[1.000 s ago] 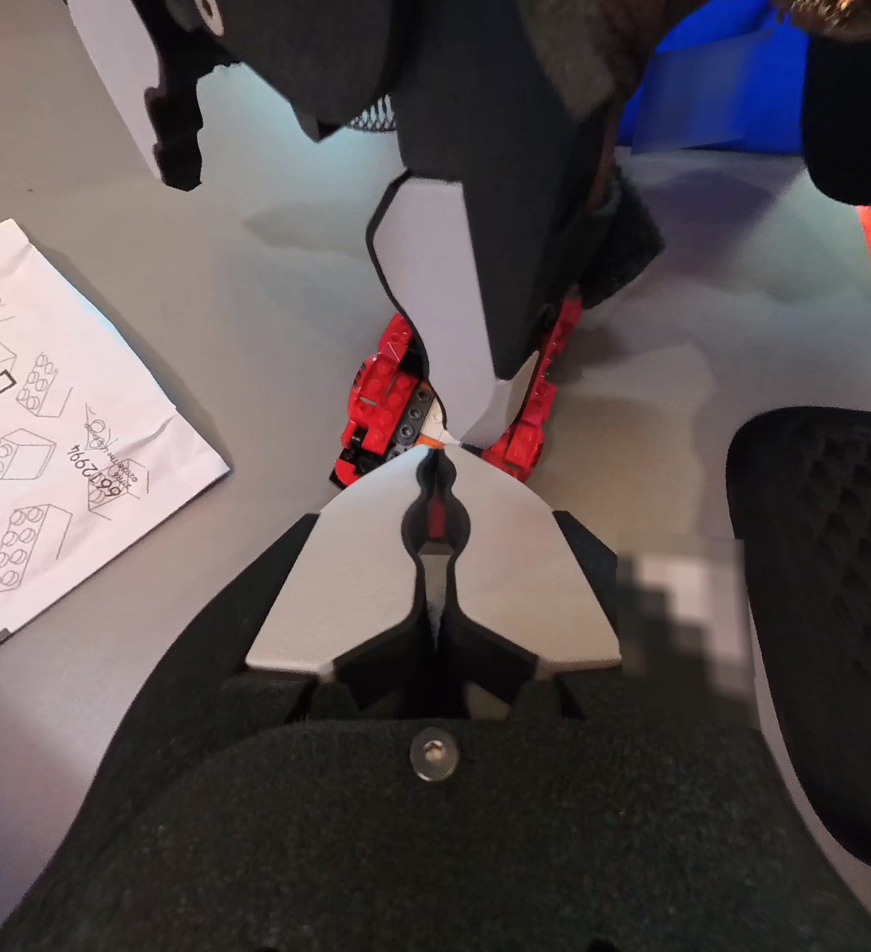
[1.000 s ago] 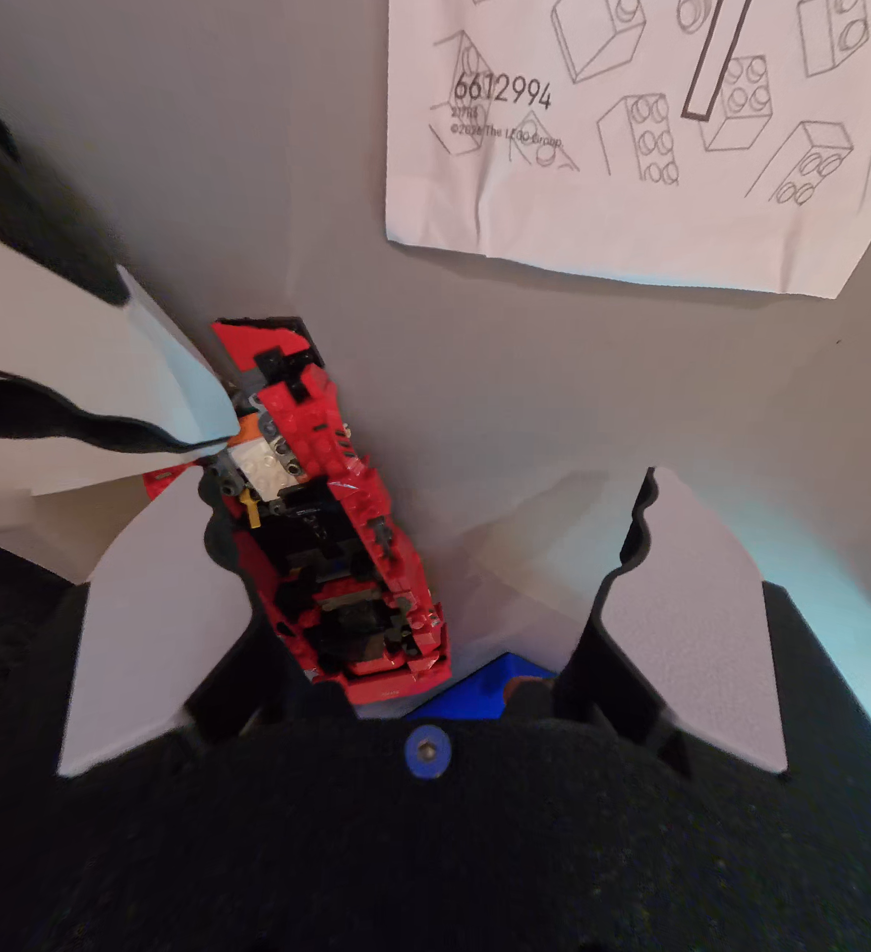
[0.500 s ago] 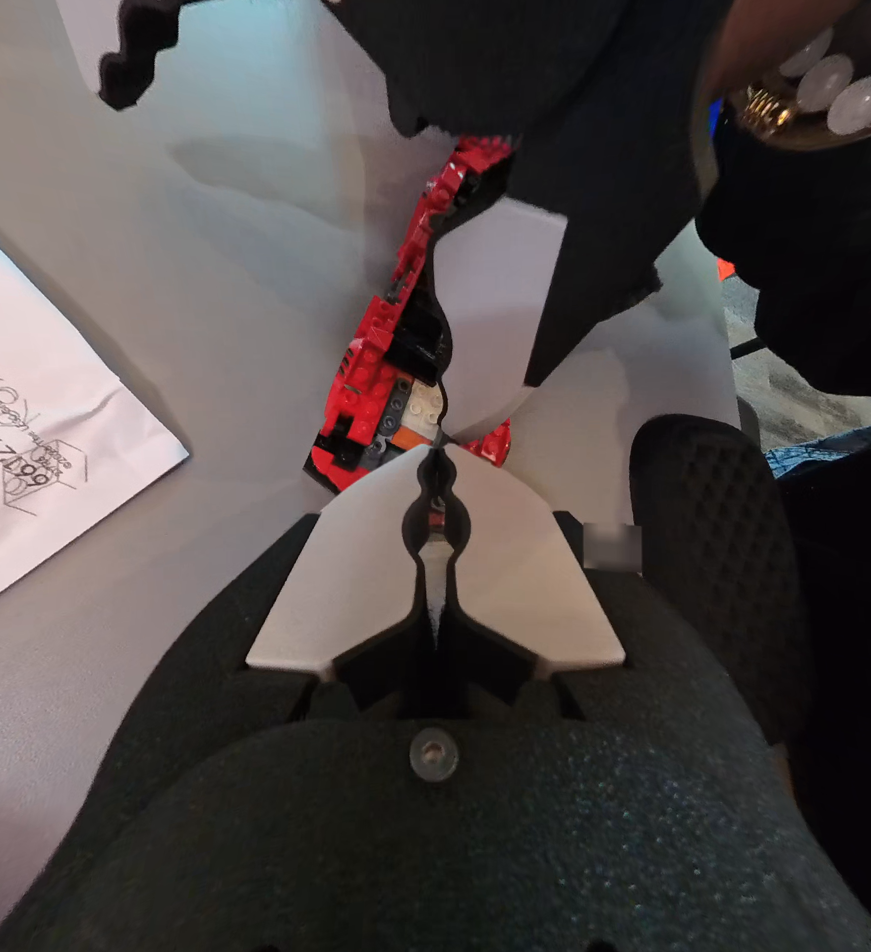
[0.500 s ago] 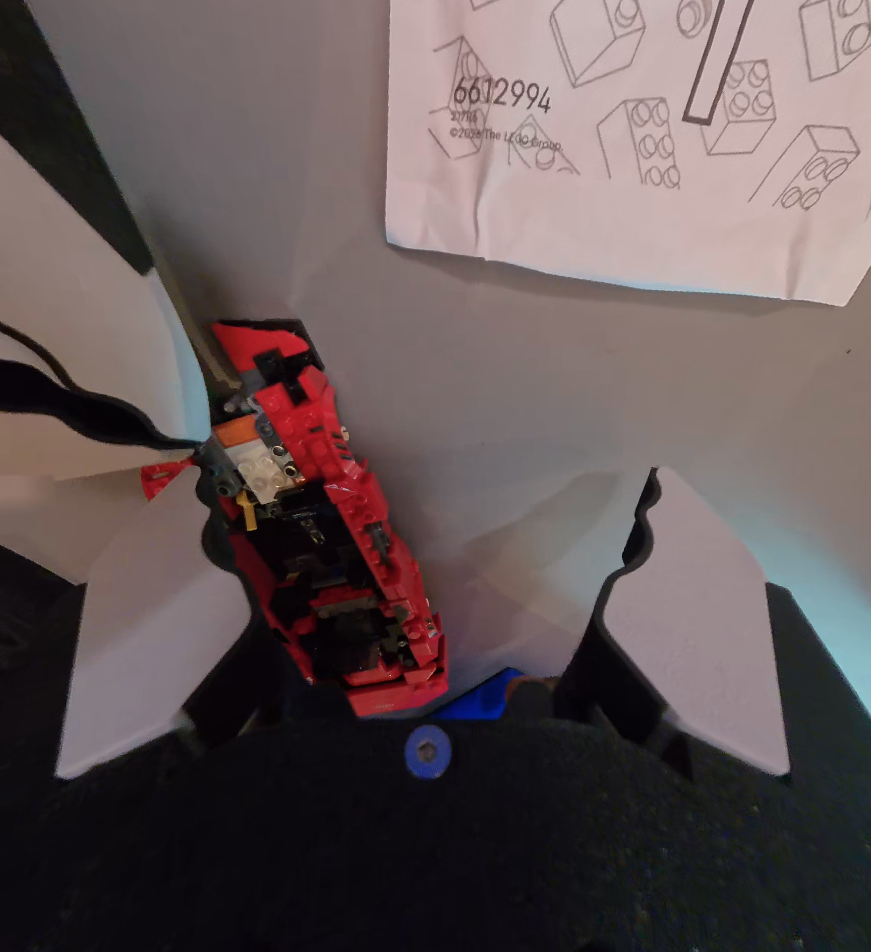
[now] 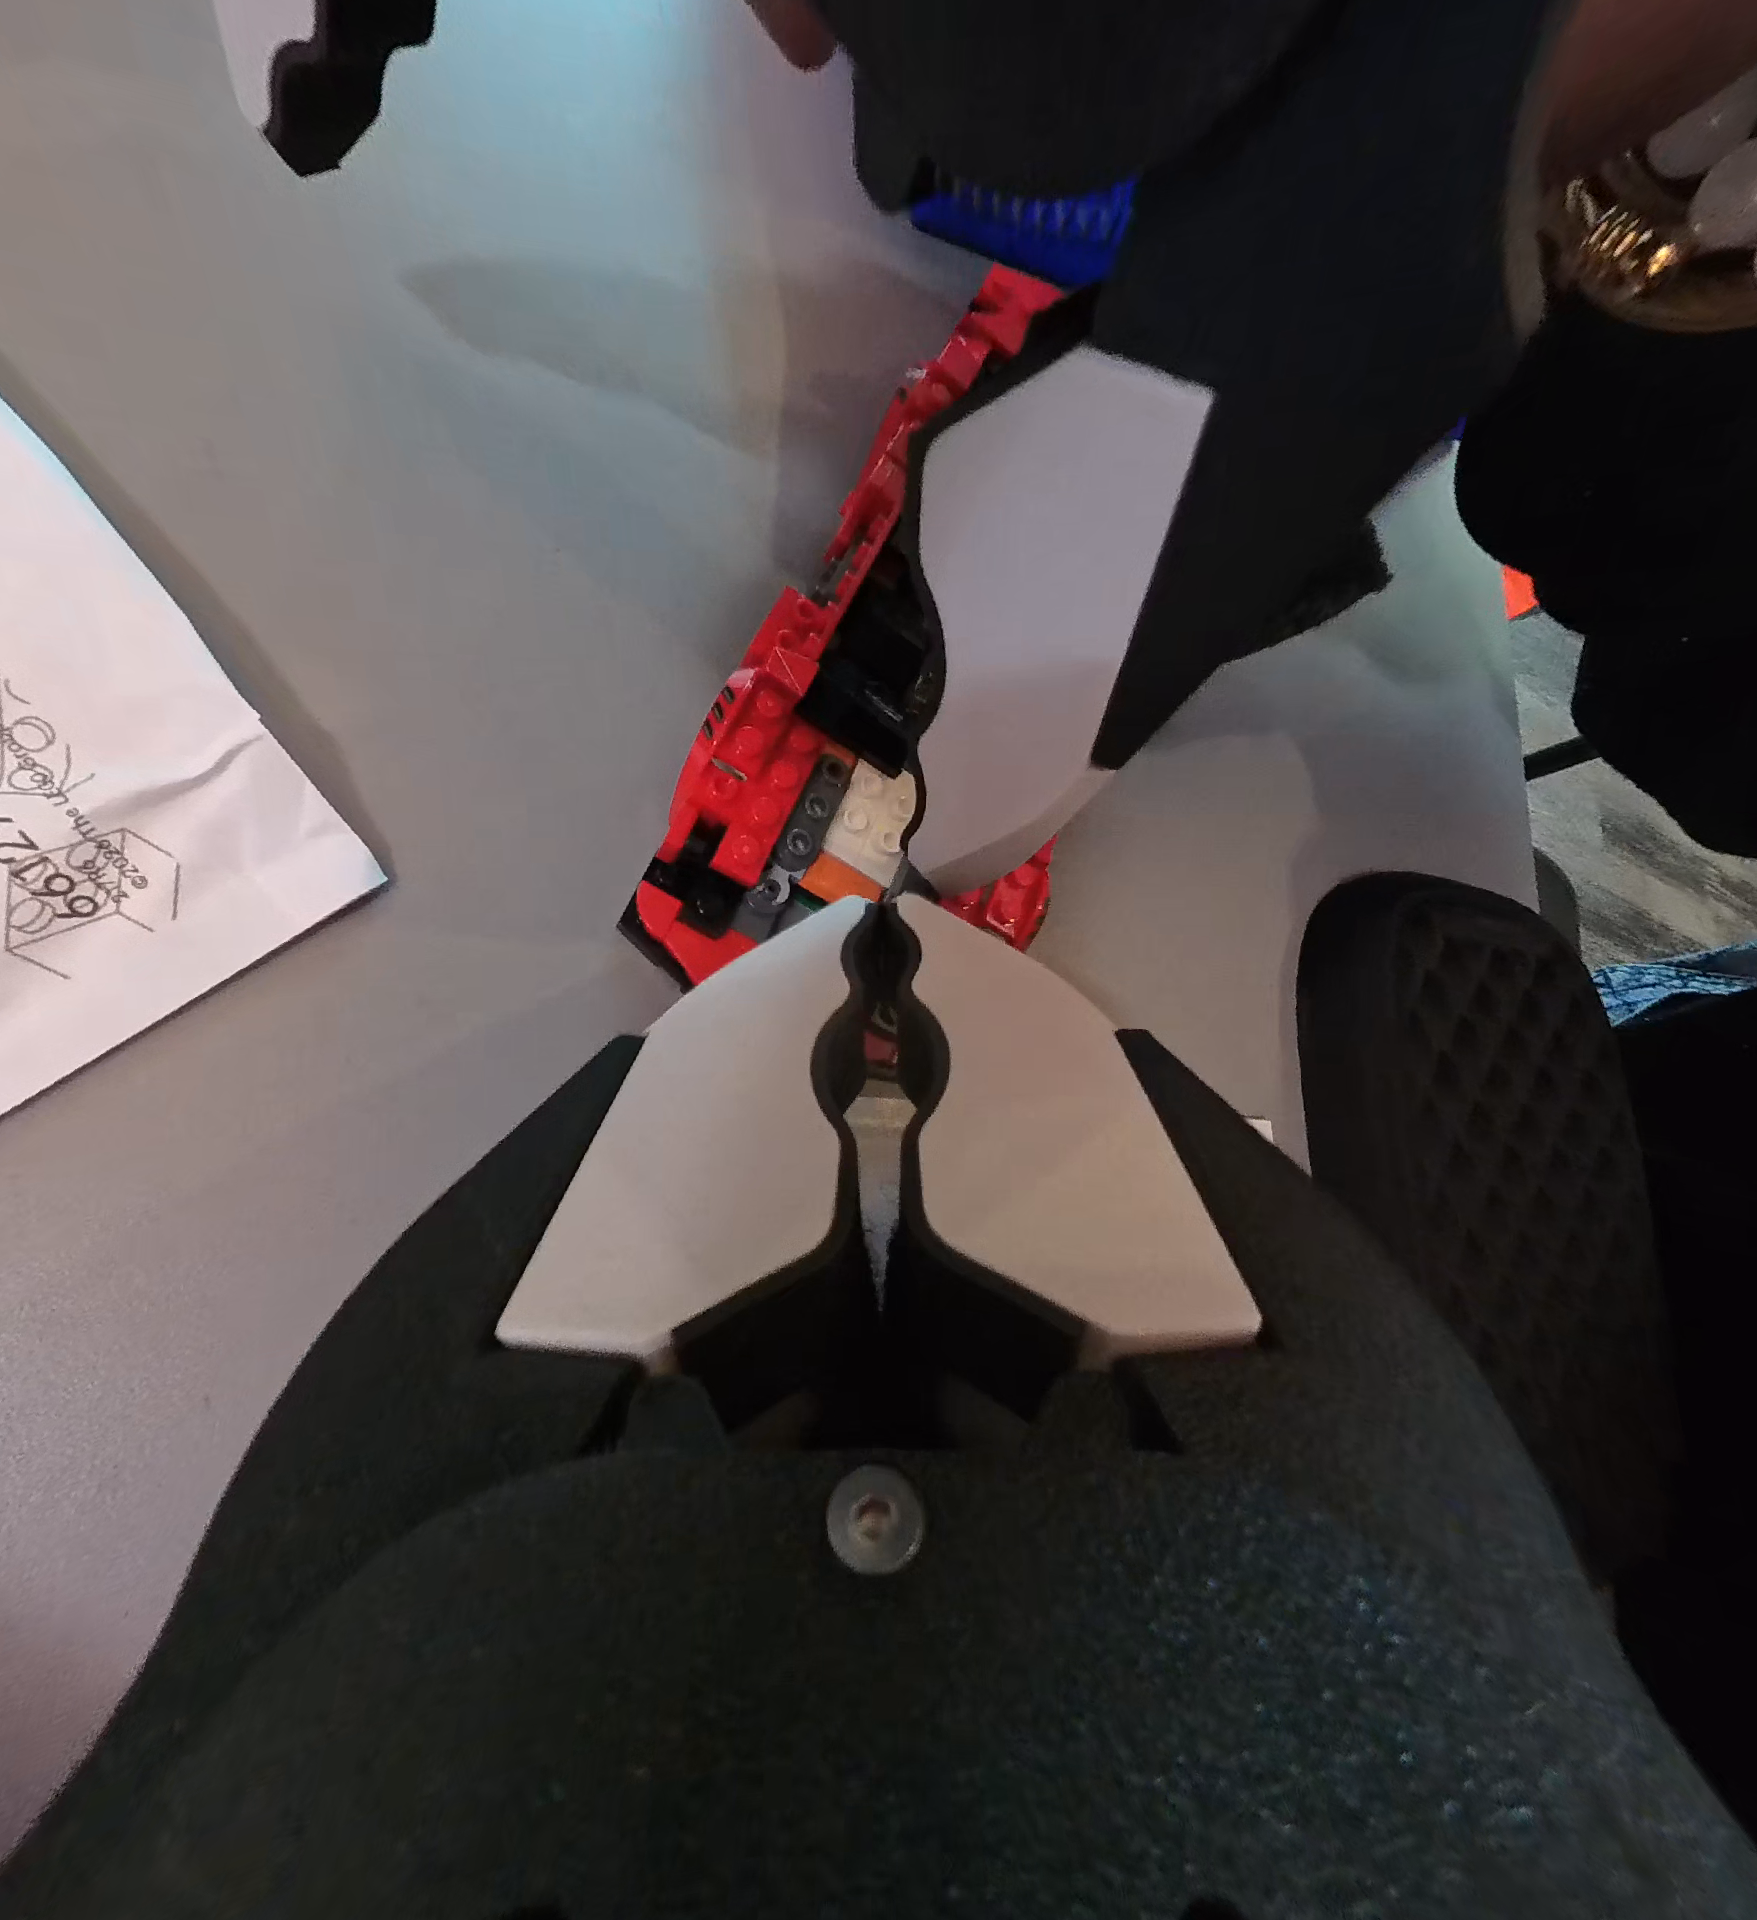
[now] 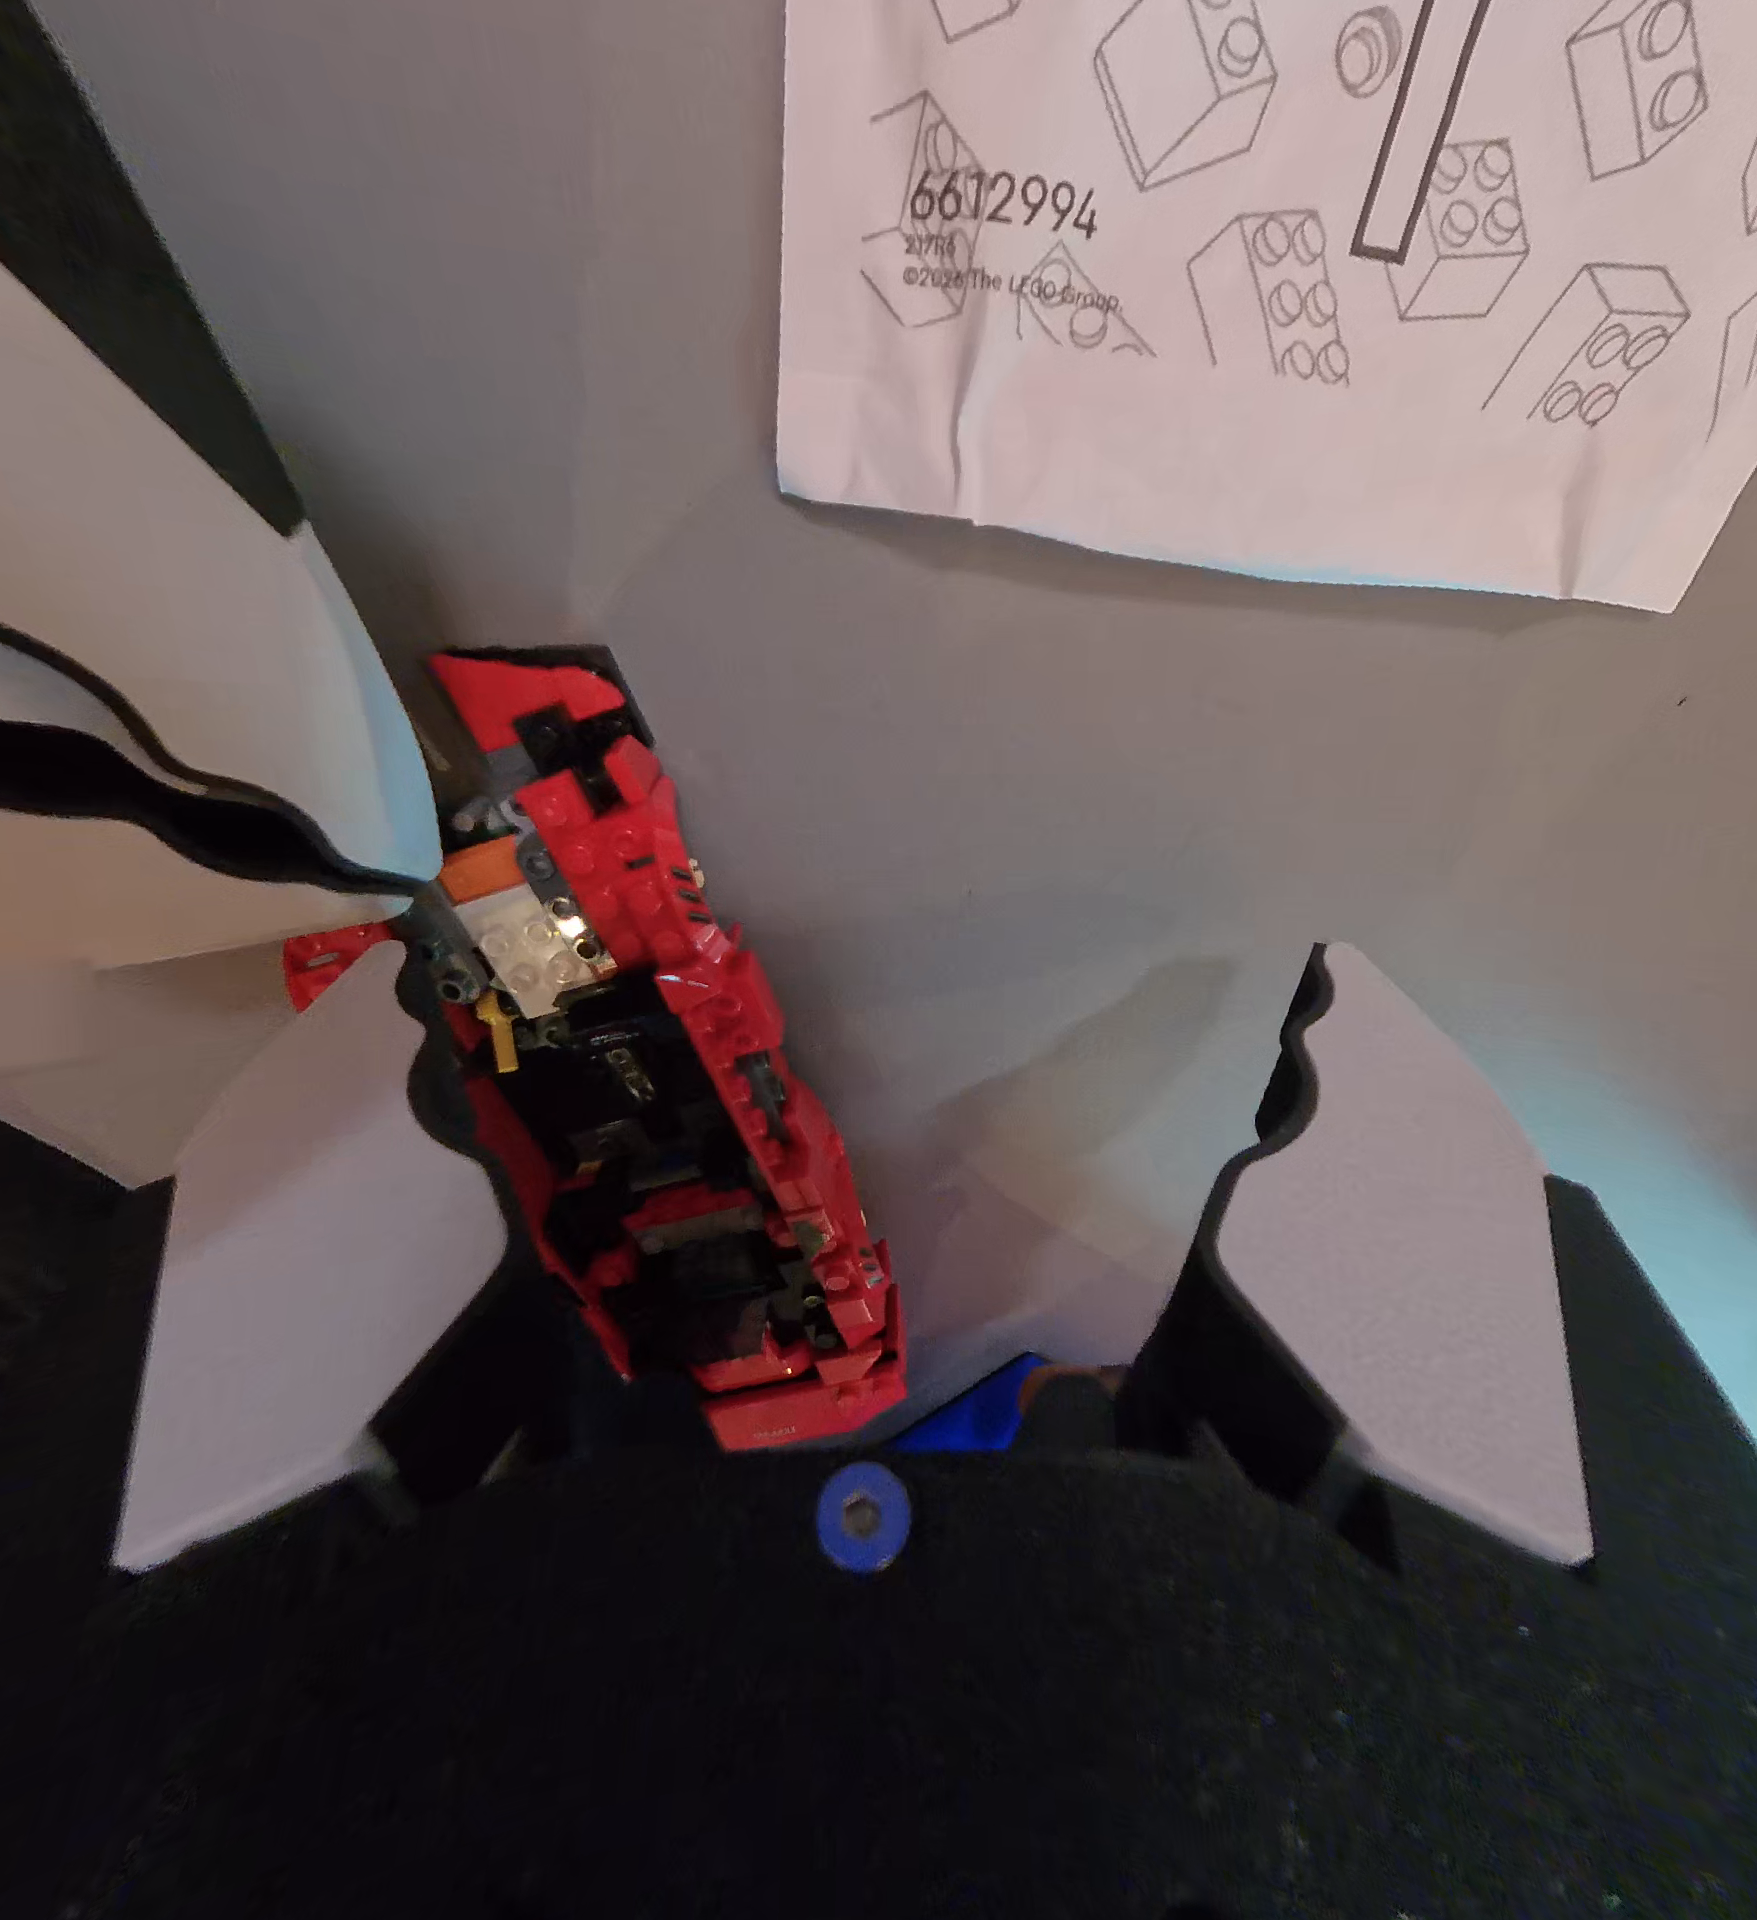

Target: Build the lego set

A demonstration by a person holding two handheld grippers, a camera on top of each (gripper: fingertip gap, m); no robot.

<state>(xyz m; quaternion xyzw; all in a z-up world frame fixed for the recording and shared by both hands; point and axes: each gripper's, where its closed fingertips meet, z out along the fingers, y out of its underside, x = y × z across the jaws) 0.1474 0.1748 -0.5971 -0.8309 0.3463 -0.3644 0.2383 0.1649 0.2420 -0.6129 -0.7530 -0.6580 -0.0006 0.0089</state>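
A partly built red and black lego car (image 6: pixel 666 1091) lies on the grey table (image 6: pixel 1009 779); it also shows in the left wrist view (image 5: pixel 791 748). My right gripper (image 6: pixel 858 945) is open, with the car between its fingers and against the left finger (image 6: pixel 313 1195). That finger (image 5: pixel 1040 623) stands beside the car in the left wrist view. My left gripper (image 5: pixel 879 909) is shut, its tips touching the car's end by an orange and a white brick (image 6: pixel 531 945). I cannot tell whether a small piece is pinched in it.
A white paper bag printed with brick drawings (image 6: pixel 1269 364) lies on the table beyond the car, at the left in the left wrist view (image 5: pixel 74 779). A black mesh chair (image 5: pixel 1456 1143) stands at the table's right edge. A blue object (image 5: pixel 1019 223) lies behind the car.
The left gripper's tips have shifted along the car's end to the orange brick. The left view has swung, showing more of the car's length. The right gripper stays open beside the car.
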